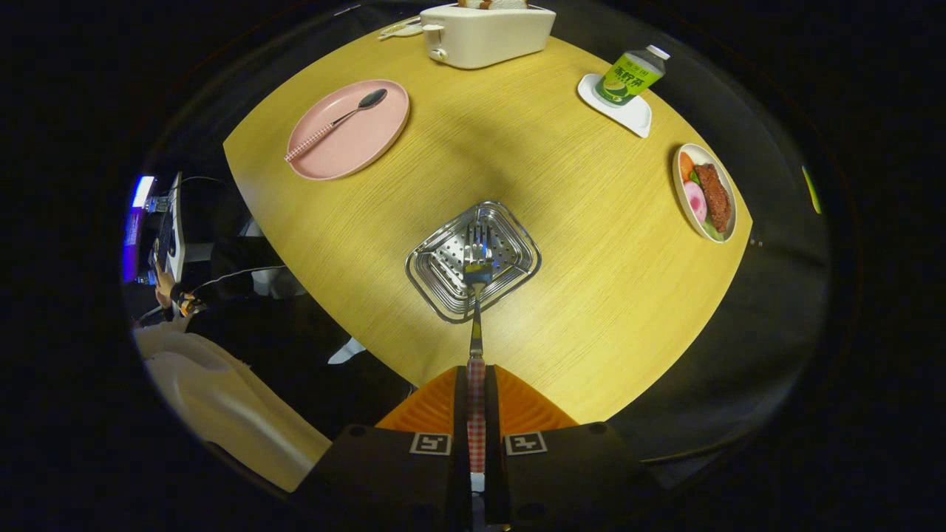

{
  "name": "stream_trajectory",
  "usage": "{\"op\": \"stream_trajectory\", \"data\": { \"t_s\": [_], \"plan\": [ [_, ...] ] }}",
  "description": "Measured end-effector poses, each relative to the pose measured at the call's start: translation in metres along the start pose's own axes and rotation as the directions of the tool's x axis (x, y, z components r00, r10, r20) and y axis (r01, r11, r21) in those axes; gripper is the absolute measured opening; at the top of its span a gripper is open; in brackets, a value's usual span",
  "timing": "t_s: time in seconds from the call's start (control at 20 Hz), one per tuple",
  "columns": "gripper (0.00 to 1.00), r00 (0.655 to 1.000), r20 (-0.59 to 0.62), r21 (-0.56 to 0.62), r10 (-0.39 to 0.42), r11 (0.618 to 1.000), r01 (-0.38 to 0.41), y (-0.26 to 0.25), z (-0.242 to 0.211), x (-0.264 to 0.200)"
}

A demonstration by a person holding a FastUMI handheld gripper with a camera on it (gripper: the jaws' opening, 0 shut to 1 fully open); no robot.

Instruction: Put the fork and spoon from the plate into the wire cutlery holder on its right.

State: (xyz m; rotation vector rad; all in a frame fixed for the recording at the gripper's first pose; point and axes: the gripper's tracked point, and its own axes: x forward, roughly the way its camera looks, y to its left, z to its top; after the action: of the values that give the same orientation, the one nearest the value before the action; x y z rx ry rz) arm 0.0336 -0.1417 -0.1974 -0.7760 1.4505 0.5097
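My gripper (477, 384) is shut on the fork (477, 295), gripping its checked handle between both fingers. The fork points straight ahead, and its tines hang above the open top of the wire cutlery holder (517, 255), which stands on the yellow table just beyond the fingers. Further off and to the left lies the pink plate (369, 140). The spoon (347, 117) rests on that plate, bowl toward the far side, checked handle toward me.
A white toaster (488, 33) stands at the far edge of the table (591, 222). A green bottle (632, 74) sits on a white coaster at the far right. A plate of food (706, 193) lies near the right edge. A person sits off to the left.
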Motion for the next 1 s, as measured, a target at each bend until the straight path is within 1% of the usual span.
{"op": "stream_trajectory", "data": {
  "t_s": [0.1,0.3,0.5,0.6,0.7,0.75,0.8,0.85,0.9,0.95,1.0],
  "plan": [
    [0.12,0.999,-0.039,0.003,0.021,1.0,-0.021,0.002,0.005,0.006],
    [0.11,0.991,-0.128,-0.001,0.031,1.0,-0.031,-0.001,0.007,0.018],
    [0.13,0.981,-0.19,0.049,0.048,0.998,-0.039,-0.004,0.014,0.025],
    [0.13,0.979,-0.194,0.065,0.057,0.997,-0.045,-0.004,0.02,0.027],
    [0.16,0.977,-0.195,0.094,0.083,0.993,-0.065,0.0,0.025,0.025],
    [0.19,0.978,-0.192,0.106,0.085,0.992,-0.065,-0.001,0.029,0.024],
    [0.19,0.979,-0.181,0.114,0.089,0.991,-0.069,-0.001,0.033,0.022],
    [0.25,0.983,-0.16,0.12,0.093,0.99,-0.074,0.0,0.038,0.019],
    [0.28,0.987,-0.134,0.122,0.086,0.99,-0.07,-0.002,0.044,0.014],
    [0.34,0.991,-0.104,0.12,0.082,0.99,-0.069,-0.002,0.049,0.01],
    [0.44,0.993,-0.075,0.123,0.085,0.99,-0.076,-0.001,0.053,0.006]
  ]
}}
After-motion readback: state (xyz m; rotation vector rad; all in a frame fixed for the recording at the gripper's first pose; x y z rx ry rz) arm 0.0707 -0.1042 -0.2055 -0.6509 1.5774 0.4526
